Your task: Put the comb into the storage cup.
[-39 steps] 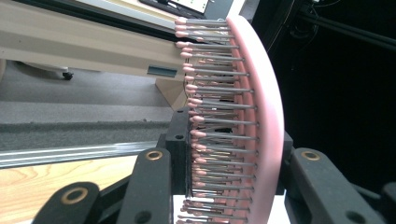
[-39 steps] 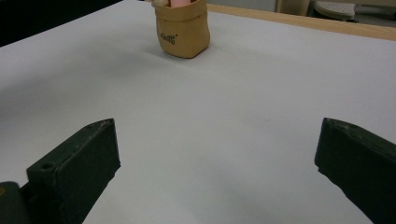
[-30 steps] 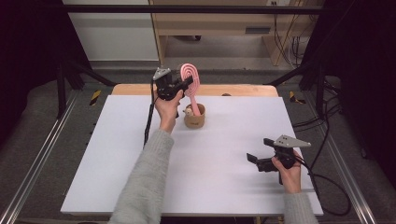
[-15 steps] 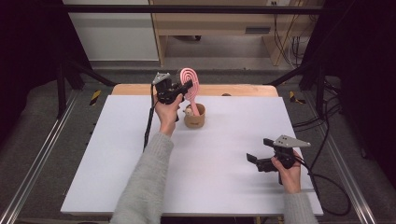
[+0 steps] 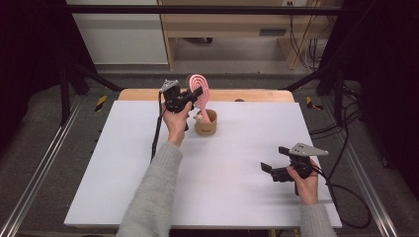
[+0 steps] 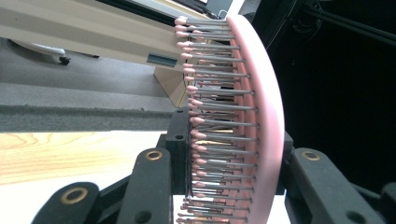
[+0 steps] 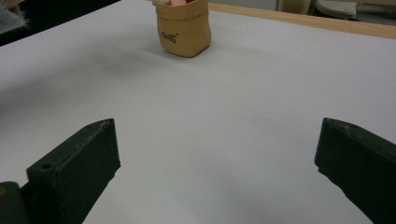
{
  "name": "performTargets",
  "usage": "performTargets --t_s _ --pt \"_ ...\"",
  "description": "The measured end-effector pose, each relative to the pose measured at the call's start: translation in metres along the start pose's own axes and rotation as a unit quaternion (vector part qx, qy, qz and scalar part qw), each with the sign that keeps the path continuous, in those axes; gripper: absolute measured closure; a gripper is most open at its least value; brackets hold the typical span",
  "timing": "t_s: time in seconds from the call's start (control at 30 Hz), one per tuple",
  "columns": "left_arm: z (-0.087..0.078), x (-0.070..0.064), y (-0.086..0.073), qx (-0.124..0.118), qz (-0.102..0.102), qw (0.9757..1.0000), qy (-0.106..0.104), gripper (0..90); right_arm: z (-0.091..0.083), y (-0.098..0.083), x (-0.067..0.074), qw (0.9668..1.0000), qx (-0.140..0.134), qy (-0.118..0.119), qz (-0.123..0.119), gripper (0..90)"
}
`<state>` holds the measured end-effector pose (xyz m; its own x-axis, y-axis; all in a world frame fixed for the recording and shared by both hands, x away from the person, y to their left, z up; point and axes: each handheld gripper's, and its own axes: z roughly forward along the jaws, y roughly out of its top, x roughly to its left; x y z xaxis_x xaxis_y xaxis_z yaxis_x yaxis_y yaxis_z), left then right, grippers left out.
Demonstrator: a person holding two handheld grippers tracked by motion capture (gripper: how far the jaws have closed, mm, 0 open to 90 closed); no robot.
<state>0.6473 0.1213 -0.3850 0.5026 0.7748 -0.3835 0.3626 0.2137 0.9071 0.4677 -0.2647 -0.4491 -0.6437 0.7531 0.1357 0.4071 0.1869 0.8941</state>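
High view: my left tongs [image 5: 193, 95] are clenched on the pink hairbrush [image 5: 199, 88], holding its head up over the far middle of the white desk [image 5: 123, 168]. The brush stands nearly upright, and its lower end goes down into the small tan pot [image 5: 206, 124] just right of my left hand [image 5: 175, 120]. In the left gripper view the brush [image 6: 252, 116] sits edge-on between my two black jaws, its pink-tipped metal bristles pointing left, the pads pressing on either side. My right tongs [image 5: 272, 170] rest near the right edge of the desk, well apart from the pot, released, with bare desk between the jaws. In the right gripper view the pot [image 7: 183, 28] stands far off, something pink showing at its mouth.
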Motion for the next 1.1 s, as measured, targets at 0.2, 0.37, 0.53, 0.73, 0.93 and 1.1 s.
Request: performTargets --t_s 0.2,0.37,0.53,0.73,0.93,1.1 --pt "-0.002 0.003 -0.002 -0.004 -0.004 1.0 -0.002 63.0 0.0 0.0 0.0 1.0 0.0 0.0 -0.001 0.4" --pt "-0.004 0.007 -0.003 -0.008 -0.008 0.9999 -0.001 62.8 0.0 0.0 0.0 1.0 0.0 0.0 -0.001 0.4" --pt "-0.006 0.012 -0.003 -0.008 -0.01 0.9999 0.006 62.3 0.0 0.0 0.0 1.0 0.0 0.0 0.0 0.4" --pt "-0.008 0.017 -0.003 -0.007 -0.015 0.9998 0.014 61.7 0.001 0.0 0.0 1.0 0.0 0.0 -0.001 0.4" --pt "-0.01 0.019 -0.003 -0.007 -0.013 0.9997 0.022 61.0 0.0 0.0 0.0 1.0 -0.001 0.001 -0.001 0.4" --pt "-0.012 0.022 -0.002 -0.004 -0.009 0.9995 0.03 60.0 0.001 0.0 0.0 1.0 -0.001 0.001 -0.001 0.4"
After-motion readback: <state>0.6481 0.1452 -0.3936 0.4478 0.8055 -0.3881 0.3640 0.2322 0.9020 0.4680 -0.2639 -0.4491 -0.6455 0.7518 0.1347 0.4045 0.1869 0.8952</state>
